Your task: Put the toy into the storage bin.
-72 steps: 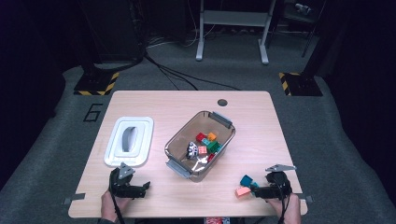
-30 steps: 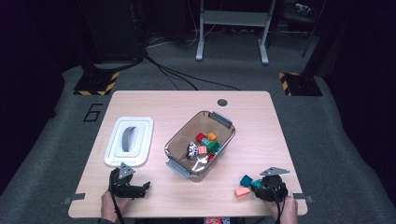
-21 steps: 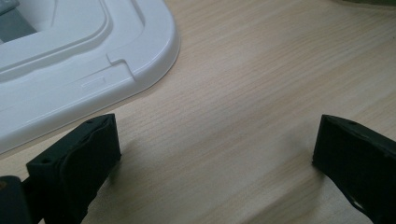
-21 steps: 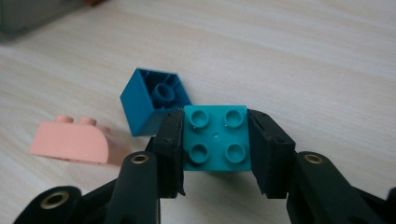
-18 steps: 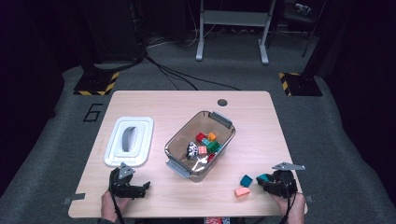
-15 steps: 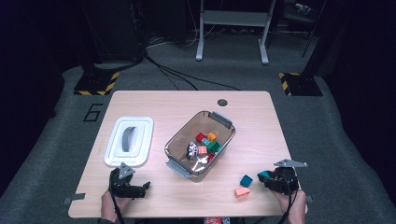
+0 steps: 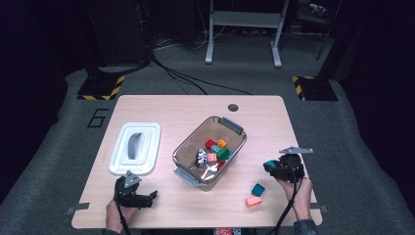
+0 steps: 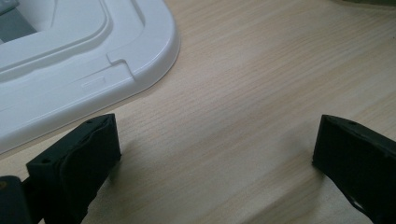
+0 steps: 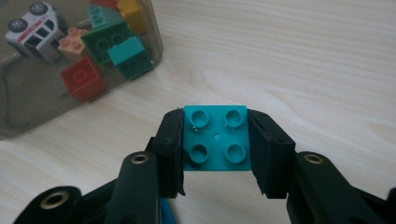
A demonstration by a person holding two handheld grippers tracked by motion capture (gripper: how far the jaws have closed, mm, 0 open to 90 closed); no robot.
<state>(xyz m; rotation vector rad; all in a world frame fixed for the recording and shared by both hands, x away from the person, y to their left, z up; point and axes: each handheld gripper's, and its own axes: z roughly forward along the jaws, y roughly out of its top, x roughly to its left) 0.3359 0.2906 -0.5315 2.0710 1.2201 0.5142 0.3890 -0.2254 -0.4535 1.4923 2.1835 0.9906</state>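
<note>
Pale wood-grain table (image 7: 161, 112) fills the middle of the high view, standing on grey carpet in a dim room with a metal stand and cables behind it. On it I count one clear bin (image 7: 183, 156) of mixed bricks, one white lid (image 7: 147, 142) to its left, and two loose bricks near the front right edge: a teal brick (image 7: 258, 189) and a salmon brick (image 7: 253, 200) just beside it. Two grippers come in from the bottom: the left gripper (image 7: 147, 197) sits low by the lid, and the right gripper (image 7: 268, 166) is held off the table to the right of the bin with a turquoise brick (image 7: 269, 165) at its tip. From the left gripper view, its two jaws stand wide apart over bare wood with nothing between them, and a corner of the lid lies just beyond. From the right gripper view, the right gripper (image 9: 215, 140) is clenched on the turquoise brick (image 9: 215, 137), four studs facing the camera, one pad pressed to each side; the bin's corner lies at upper left, holding about six bricks and one toy car (image 9: 32, 25).
</note>
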